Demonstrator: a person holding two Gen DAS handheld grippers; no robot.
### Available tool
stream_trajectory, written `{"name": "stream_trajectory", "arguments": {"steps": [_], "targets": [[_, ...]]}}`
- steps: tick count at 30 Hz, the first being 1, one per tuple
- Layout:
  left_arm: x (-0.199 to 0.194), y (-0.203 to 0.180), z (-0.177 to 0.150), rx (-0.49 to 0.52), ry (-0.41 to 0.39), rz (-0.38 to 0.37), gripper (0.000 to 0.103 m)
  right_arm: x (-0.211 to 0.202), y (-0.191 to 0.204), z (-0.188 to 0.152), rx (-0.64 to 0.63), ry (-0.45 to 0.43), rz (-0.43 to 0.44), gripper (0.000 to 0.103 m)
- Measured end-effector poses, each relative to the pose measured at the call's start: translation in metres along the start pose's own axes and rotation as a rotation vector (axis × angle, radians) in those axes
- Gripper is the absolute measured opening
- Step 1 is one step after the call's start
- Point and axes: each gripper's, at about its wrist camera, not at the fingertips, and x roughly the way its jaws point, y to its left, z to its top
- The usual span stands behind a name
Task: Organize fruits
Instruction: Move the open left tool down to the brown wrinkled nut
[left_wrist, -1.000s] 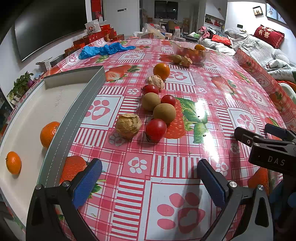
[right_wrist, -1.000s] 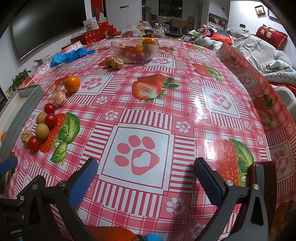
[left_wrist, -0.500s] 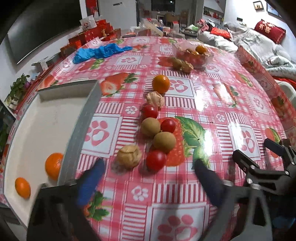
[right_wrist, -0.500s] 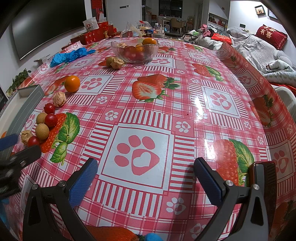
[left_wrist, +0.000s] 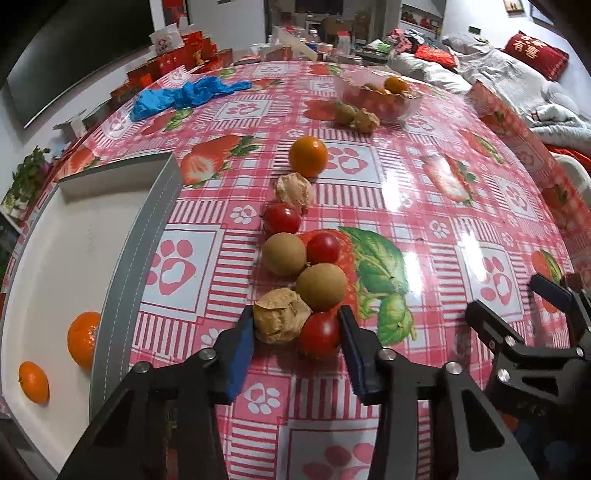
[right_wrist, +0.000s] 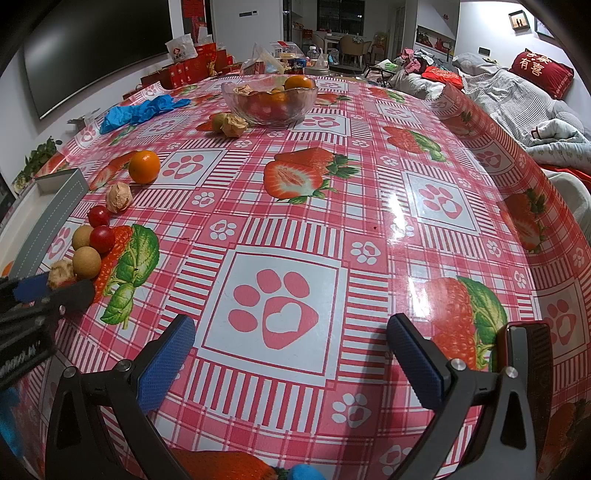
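Note:
A row of fruit lies on the red checked tablecloth: an orange (left_wrist: 308, 156), a papery husked fruit (left_wrist: 295, 188), cherry tomatoes (left_wrist: 282, 218) (left_wrist: 323, 248), two brown longans (left_wrist: 283, 254) (left_wrist: 321, 287), another husked fruit (left_wrist: 281, 320) and a tomato (left_wrist: 320, 335). My left gripper (left_wrist: 297, 332) is open, its blue pads on either side of that last husked fruit and tomato. My right gripper (right_wrist: 290, 354) is open and empty over the table's near middle. The white tray (left_wrist: 55, 236) on the left holds two oranges (left_wrist: 83, 339) (left_wrist: 34, 381).
A glass bowl (right_wrist: 269, 96) of fruit stands at the far side, with a longan and a husked fruit (right_wrist: 229, 123) beside it. A blue crumpled glove (right_wrist: 138, 110) lies at the far left. Red boxes line the back edge.
My left gripper has moved forward to the nearest fruits and its jaws have narrowed around the husked fruit and tomato. The right gripper has not moved.

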Motion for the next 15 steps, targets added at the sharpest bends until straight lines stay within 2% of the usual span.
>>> {"name": "stream_trajectory", "arguments": {"steps": [6,15], "targets": [[-0.014,-0.012,-0.020,0.052,-0.010,-0.092,0.045,0.000,0.000,0.000,0.000,0.000,0.000,0.103],[-0.022,-0.006,-0.032,0.055,-0.002,-0.086,0.047,0.000,0.000,0.000,0.000,0.000,0.000,0.103]]}}
